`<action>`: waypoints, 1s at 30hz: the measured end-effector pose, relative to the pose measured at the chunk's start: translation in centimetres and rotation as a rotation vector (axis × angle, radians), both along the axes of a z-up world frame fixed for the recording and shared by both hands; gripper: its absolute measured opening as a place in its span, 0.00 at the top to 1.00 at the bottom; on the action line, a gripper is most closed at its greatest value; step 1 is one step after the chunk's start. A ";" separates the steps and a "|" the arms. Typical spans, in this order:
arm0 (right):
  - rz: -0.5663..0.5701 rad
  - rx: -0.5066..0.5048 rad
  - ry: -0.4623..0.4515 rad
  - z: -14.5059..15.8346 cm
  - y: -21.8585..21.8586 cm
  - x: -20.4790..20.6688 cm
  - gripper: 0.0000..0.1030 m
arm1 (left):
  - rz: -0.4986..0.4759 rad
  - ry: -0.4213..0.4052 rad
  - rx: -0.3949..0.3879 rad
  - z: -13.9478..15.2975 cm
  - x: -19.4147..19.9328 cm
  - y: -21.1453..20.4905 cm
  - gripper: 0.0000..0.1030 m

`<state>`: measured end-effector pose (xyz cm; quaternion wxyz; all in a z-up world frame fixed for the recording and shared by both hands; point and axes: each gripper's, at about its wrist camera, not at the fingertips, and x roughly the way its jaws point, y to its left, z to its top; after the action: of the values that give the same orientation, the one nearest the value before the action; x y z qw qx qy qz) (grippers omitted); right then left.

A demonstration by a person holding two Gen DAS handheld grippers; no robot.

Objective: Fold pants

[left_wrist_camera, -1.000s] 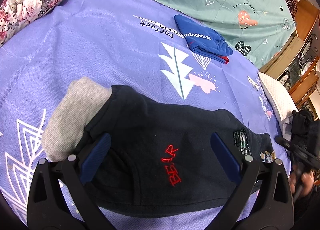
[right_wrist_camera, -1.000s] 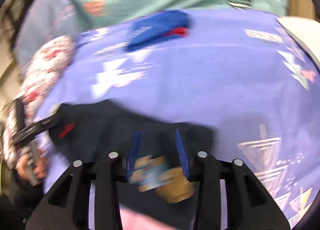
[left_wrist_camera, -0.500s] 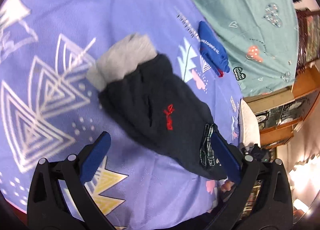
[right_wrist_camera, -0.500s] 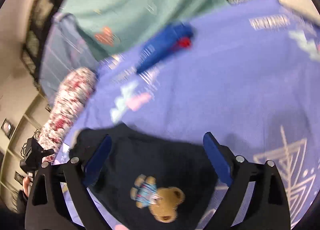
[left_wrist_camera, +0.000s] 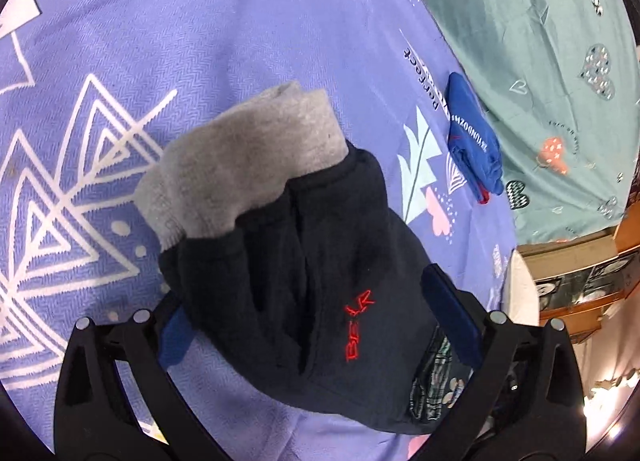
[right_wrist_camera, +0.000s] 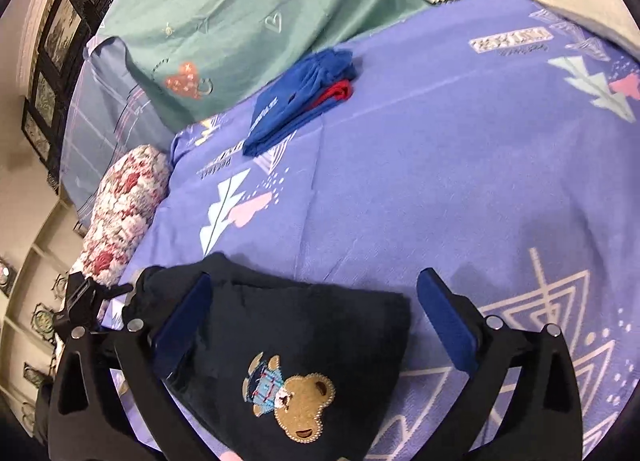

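The dark fleece pants [left_wrist_camera: 320,293] lie on the bed [right_wrist_camera: 440,181] as a compact folded bundle, grey ribbed waistband [left_wrist_camera: 240,169] poking out one end, so I judge folding nearly finished. My left gripper [left_wrist_camera: 316,321] and right gripper [right_wrist_camera: 316,325] hover with jaws apart, holding nothing.

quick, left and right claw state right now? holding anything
left claw: open, holding nothing, fingers spread either side of the black pants
right claw: open, holding nothing, over the pants' bear patch
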<state>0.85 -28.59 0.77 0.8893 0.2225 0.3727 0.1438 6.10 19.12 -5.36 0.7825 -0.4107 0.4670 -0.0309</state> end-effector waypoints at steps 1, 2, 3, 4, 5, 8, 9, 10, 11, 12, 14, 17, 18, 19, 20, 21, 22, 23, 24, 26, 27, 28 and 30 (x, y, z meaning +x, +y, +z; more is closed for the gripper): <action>-0.016 -0.001 -0.002 0.1 -0.2 0.0 0.01 | -0.003 -0.001 0.011 0.1 0.0 -0.2 0.02; -0.035 0.004 0.000 0.0 -0.6 -0.1 0.01 | 0.002 -0.006 0.012 0.1 -0.1 -0.2 0.03; -0.047 0.001 0.004 0.0 -0.8 -0.1 0.01 | 0.014 -0.014 0.004 0.1 -0.3 -0.2 0.05; -0.057 -0.007 0.009 0.0 -0.9 -0.2 0.01 | 0.023 -0.018 0.001 0.0 -0.6 -0.1 0.14; -0.055 -0.012 0.017 -0.1 -0.9 -0.1 0.01 | 0.039 0.003 0.027 -0.2 -0.8 -0.1 0.44; -0.027 0.007 0.023 -0.3 -0.8 0.0 0.01 | 0.051 0.022 0.088 -0.4 -1.1 -0.1 0.69; -0.031 0.007 0.022 -0.3 -0.9 0.0 0.01 | 0.050 0.017 0.092 -0.4 -1.2 0.0 0.70; -0.038 0.003 0.023 -0.3 -1.0 0.0 0.01 | 0.051 0.011 0.090 -0.4 -1.3 0.0 0.71; -0.044 0.007 0.029 -0.4 -1.2 0.0 0.01 | 0.051 0.002 0.089 -0.2 -1.4 -0.1 0.73; -0.045 0.019 0.037 -0.6 -1.3 0.0 0.01 | 0.052 -0.017 0.096 0.2 -1.6 -0.3 0.77; -0.046 0.032 0.042 -0.6 -1.6 0.1 0.01 | 0.039 -0.080 0.165 2.0 -2.2 -1.6 0.81; -0.055 0.035 0.017 -0.2 -1.8 -0.2 0.01 | -0.055 -0.237 0.319 6.6 -3.5 -6.1 0.84; -0.056 0.036 0.006 -0.1 -1.9 -0.3 0.01 | -0.121 -0.303 0.367 8.4 -4.2 -8.6 0.85; -0.053 0.041 -0.001 0.0 -1.9 -0.4 0.01 | -0.193 -0.355 0.400 9.7 -4.8 -11.1 0.85; -0.046 0.057 -0.010 0.2 -2.0 -0.5 0.01 | -0.259 -0.389 0.423 10.5 -5.2 -13.4 0.85; -0.040 0.071 -0.017 0.3 -2.1 -0.6 0.01 | -0.322 -0.414 0.448 10.9 -5.7 -15.6 0.85; -0.027 0.094 -0.021 0.4 -2.2 -0.7 0.01 | -0.396 -0.436 0.477 11.0 -6.2 -18.1 0.85; -0.010 0.117 -0.021 0.5 -2.3 -0.7 0.01 | -0.465 -0.447 0.501 10.7 -6.8 -20.3 0.85; 0.020 0.147 -0.016 0.6 -2.2 -0.7 0.01 | -0.555 -0.444 0.541 9.7 -7.2 -23.1 0.85; 0.095 0.174 0.014 0.7 -1.6 -0.8 0.01 | -0.691 -0.401 0.627 6.6 -7.2 -27.0 0.80; 0.138 0.175 0.050 0.5 -1.0 -0.7 0.01 | -0.733 -0.370 0.658 5.2 -7.0 -27.9 0.80; 0.176 0.173 0.095 0.1 -0.3 -0.7 0.01 | -0.760 -0.345 0.679 4.0 -6.8 -28.5 0.79; 0.217 0.168 0.152 -0.4 0.5 -0.8 0.01 | -0.755 -0.389 0.688 4.1 -7.5 -28.6 0.75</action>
<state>0.04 -28.14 0.38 0.8161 0.2647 0.4473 0.2527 -1.42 -9.46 -1.27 0.8782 0.0786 0.4116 -0.2307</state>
